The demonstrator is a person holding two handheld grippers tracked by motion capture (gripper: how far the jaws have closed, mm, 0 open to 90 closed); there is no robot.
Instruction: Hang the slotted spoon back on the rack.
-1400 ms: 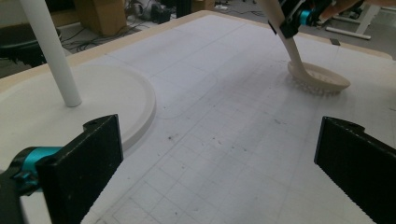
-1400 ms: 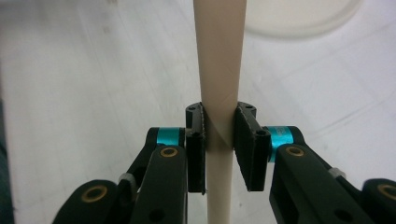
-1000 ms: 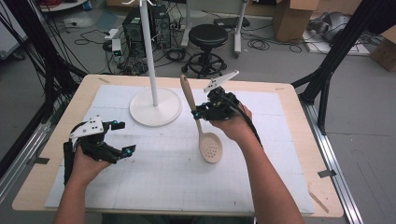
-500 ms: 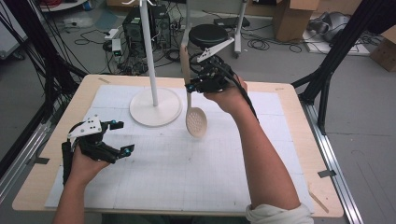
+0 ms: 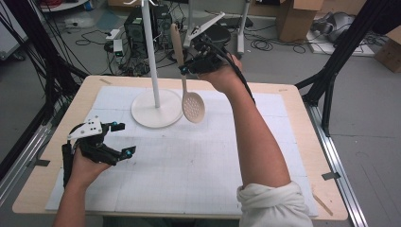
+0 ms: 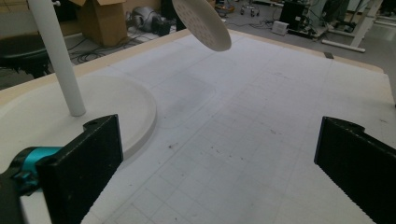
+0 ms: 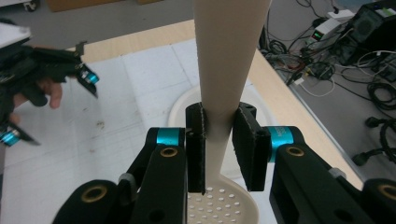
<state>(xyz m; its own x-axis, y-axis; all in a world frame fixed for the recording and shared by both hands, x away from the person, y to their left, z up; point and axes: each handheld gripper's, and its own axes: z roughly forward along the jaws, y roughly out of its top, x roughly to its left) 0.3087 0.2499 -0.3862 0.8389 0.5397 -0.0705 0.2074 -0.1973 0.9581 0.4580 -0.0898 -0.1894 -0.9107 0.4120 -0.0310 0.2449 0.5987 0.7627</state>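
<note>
A cream slotted spoon (image 5: 193, 107) hangs in the air with its perforated head down, just right of the white stand's pole (image 5: 150, 52). My right gripper (image 5: 188, 66) is shut on the spoon's handle, well above the table's far edge. In the right gripper view both pads of my right gripper (image 7: 223, 140) press the handle (image 7: 229, 60), and the spoon's head (image 7: 219, 205) shows below them. My left gripper (image 5: 124, 138) rests low over the mat at the left, open with nothing between its fingers. From the left gripper view (image 6: 215, 158) the spoon's head (image 6: 201, 21) hangs at the top.
The stand's round white base (image 5: 156, 111) sits on the gridded mat (image 5: 198, 165) at the table's far left-centre, close to the left gripper's jaw (image 6: 93, 107). Boxes, cables and stools lie on the floor beyond the table.
My right gripper has lifted the spoon off the mat, carrying it up and away from me toward the stand's pole. The left gripper has stayed put.
</note>
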